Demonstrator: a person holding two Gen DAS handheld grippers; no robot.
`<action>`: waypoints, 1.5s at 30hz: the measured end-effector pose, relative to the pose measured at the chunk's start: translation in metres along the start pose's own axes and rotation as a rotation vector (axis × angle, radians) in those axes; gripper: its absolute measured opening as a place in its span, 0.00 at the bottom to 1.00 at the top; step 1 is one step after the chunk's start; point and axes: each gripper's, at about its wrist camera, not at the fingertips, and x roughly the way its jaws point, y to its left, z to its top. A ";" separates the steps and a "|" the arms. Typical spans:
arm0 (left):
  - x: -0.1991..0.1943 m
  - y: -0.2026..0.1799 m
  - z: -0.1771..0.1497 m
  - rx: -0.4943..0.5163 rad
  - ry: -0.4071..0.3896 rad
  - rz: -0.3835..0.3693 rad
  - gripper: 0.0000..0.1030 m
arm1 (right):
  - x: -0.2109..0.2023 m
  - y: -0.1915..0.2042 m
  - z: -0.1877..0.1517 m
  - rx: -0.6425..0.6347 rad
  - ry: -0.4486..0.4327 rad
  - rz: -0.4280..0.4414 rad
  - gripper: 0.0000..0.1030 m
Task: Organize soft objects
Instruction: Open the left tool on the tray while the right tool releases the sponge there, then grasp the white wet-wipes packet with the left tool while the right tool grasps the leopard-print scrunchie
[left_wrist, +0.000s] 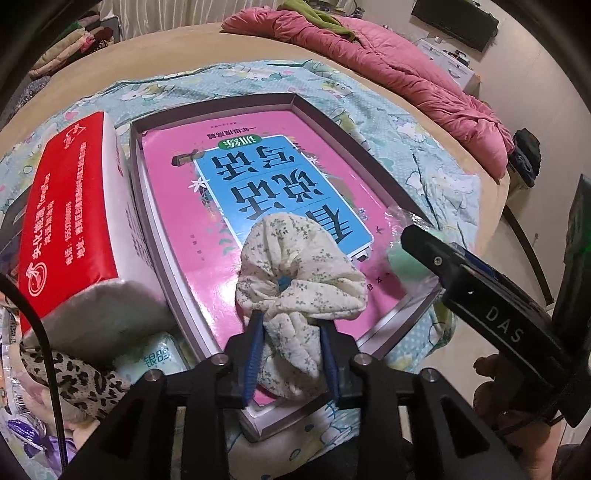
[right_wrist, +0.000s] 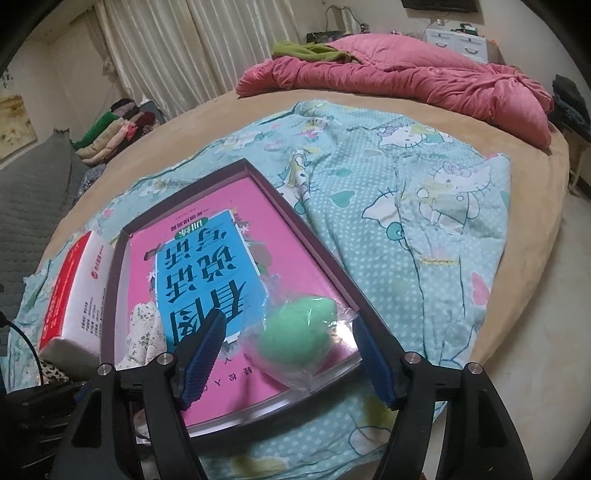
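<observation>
My left gripper (left_wrist: 291, 321) is shut on a cream floral scrunchie (left_wrist: 299, 273) and holds it over the near part of a shallow box (left_wrist: 218, 110) with a pink book (left_wrist: 258, 173) in it. The scrunchie also shows in the right wrist view (right_wrist: 142, 328). My right gripper (right_wrist: 286, 328) is open over the box's near right corner. A green puff in clear wrap (right_wrist: 299, 332) lies on the book between its fingers, touching neither. The puff shows in the left wrist view (left_wrist: 402, 258) behind the right gripper's body.
A red and white tissue pack (left_wrist: 70, 218) lies left of the box. A grey plush (left_wrist: 99, 317), a leopard-print item (left_wrist: 74, 376) and a small tissue pack (left_wrist: 159, 354) lie at near left. A Hello Kitty sheet (right_wrist: 406, 206) covers the bed. A pink quilt (right_wrist: 406, 81) lies at the far edge.
</observation>
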 end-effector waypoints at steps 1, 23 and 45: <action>-0.001 0.000 0.000 0.001 -0.002 -0.005 0.42 | -0.002 0.000 0.001 0.003 -0.005 0.003 0.72; -0.078 0.013 -0.009 -0.053 -0.147 0.000 0.79 | -0.042 0.007 0.010 0.026 -0.094 0.018 0.76; -0.187 0.124 -0.035 -0.288 -0.277 0.126 0.82 | -0.112 0.099 0.010 -0.142 -0.170 0.159 0.77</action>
